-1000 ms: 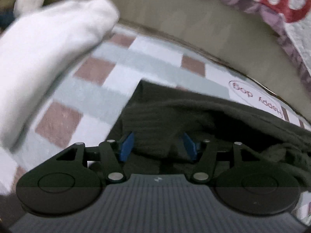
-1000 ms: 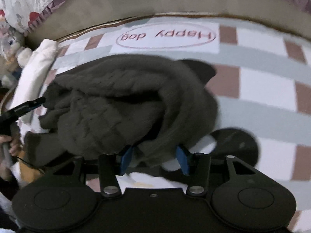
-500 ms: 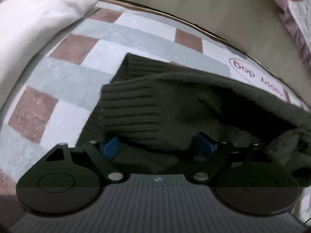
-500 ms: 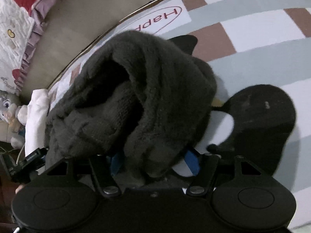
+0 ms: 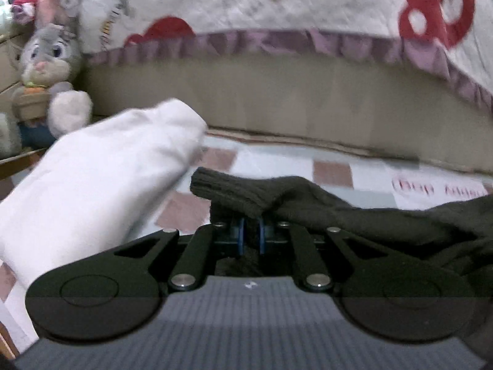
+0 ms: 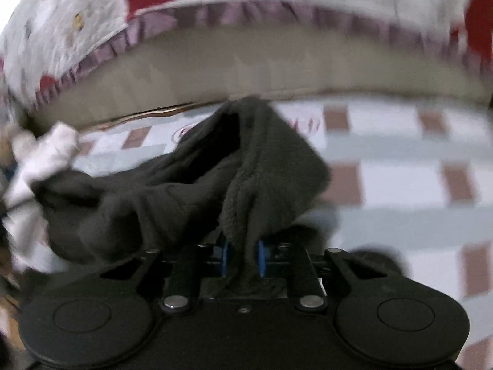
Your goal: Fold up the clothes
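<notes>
Gripping the dark knit sweater at two ends: your left gripper is clamped on fabric just under the ribbed cuff, your right gripper is clamped on a bunched fold of the fleecy side. Blue pads are nearly together on both, with cloth between.

Where it is: the sweater hangs between the two grippers above the checked mat, sagging in the middle; whether its lowest part touches the mat I can't tell. A white garment lies just beside it on the left, so watch for a snag.

Handling, my read:
- Thick, soft, floppy knit. No stiffness, so it drapes and slumps wherever you don't support it.
- Looks fairly hefty for cloth, so expect sag and stretch under its own weight.
- Fuzzy surface should grip well on the pads; slip risk is low, pulling the knit out of shape is the bigger risk.
- Best holds are ribbed edges and seams, such as cuff, hem and shoulder. They're denser and stretch less than the open body. Your right-hand hold is a mid-fabric bunch, which gives less control over where an edge lands.
</notes>
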Demonstrator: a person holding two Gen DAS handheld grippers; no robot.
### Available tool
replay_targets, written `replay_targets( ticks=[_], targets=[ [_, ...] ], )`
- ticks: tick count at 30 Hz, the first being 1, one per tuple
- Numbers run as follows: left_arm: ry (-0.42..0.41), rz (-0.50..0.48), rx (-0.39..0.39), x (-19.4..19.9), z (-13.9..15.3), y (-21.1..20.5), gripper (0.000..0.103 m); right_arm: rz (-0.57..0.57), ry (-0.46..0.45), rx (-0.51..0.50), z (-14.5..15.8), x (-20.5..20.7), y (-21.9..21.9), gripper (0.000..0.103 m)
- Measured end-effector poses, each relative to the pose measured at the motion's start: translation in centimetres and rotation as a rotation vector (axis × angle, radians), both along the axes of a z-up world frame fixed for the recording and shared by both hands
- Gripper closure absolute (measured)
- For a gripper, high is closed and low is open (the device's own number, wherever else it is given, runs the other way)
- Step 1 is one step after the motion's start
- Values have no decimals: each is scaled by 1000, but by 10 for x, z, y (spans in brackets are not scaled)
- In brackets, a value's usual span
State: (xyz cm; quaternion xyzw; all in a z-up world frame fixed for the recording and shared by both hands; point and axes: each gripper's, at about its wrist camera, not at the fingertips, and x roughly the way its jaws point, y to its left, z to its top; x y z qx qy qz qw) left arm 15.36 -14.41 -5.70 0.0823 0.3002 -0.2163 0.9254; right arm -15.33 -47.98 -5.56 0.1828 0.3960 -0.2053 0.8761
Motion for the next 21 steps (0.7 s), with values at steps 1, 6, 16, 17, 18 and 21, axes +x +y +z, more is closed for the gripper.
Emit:
replay_targets(
  ticks=[1, 6, 16, 17, 18, 21],
  targets=[
    [-3, 15, -2, 1, 0, 3, 95, 19, 24, -68, 4, 3, -1, 85],
    [-15, 76, -39, 8, 4, 19, 95, 3, 94, -227, 19, 4, -15, 86],
    [-76, 67, -201, 4, 37, 39, 95, -64, 148, -483, 64, 2, -46, 98],
    [-68, 77, -196, 7, 34, 39, 95, -78, 158, -528, 68, 3, -53, 103],
    [-60, 87, -190, 9, 31, 39, 95, -92, 168, -572, 73, 3, -59, 103],
    [-36, 117, -172, 17, 22, 38, 95, -92, 97, -541, 99, 1, -92, 103]
  ],
)
